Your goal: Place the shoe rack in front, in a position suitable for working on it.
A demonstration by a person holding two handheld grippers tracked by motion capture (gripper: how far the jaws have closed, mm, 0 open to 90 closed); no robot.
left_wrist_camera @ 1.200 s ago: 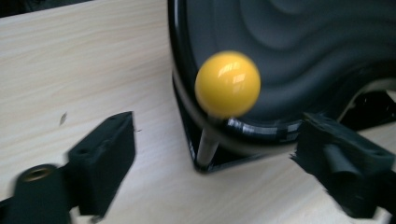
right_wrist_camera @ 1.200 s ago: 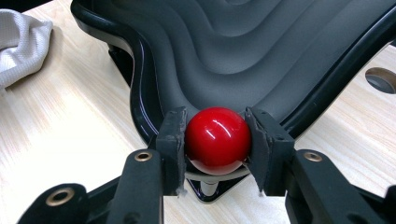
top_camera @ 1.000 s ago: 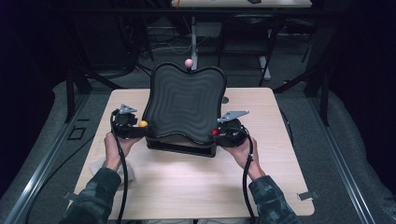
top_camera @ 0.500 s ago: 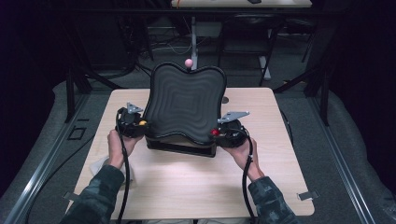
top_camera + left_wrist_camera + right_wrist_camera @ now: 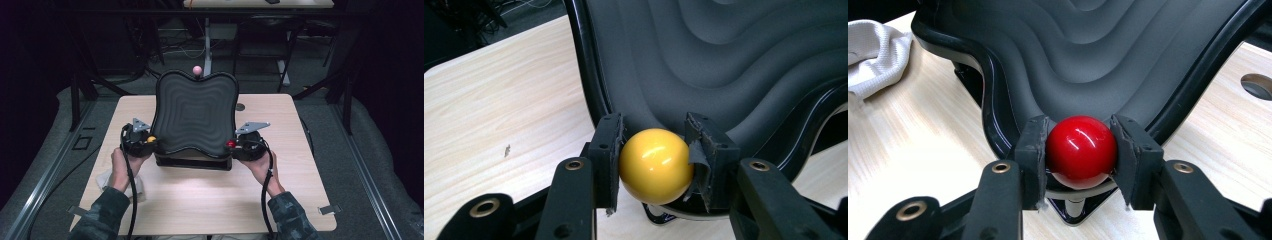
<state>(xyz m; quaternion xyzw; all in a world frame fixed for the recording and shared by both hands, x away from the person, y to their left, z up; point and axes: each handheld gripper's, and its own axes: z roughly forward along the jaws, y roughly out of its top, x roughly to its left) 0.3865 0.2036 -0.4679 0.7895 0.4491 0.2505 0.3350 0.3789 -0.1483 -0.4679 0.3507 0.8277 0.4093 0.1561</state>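
Observation:
A black wavy board stands tilted on a dark base in the middle of the table. It carries ball knobs: a yellow ball at its lower left corner, a red ball at its lower right and a pink ball at the top. My left gripper has just closed its jaws; its pads press both sides of the yellow ball. My right gripper is shut on the red ball, a pad on each side.
A crumpled white cloth lies on the wooden table under my left forearm and shows as the cloth in the right gripper view. A small round hole sits in the tabletop behind the board. Dark floor and table frames surround the table.
My left gripper has shifted inward toward the board's lower left corner and closed around the yellow ball. The right gripper has stayed put on the red ball.

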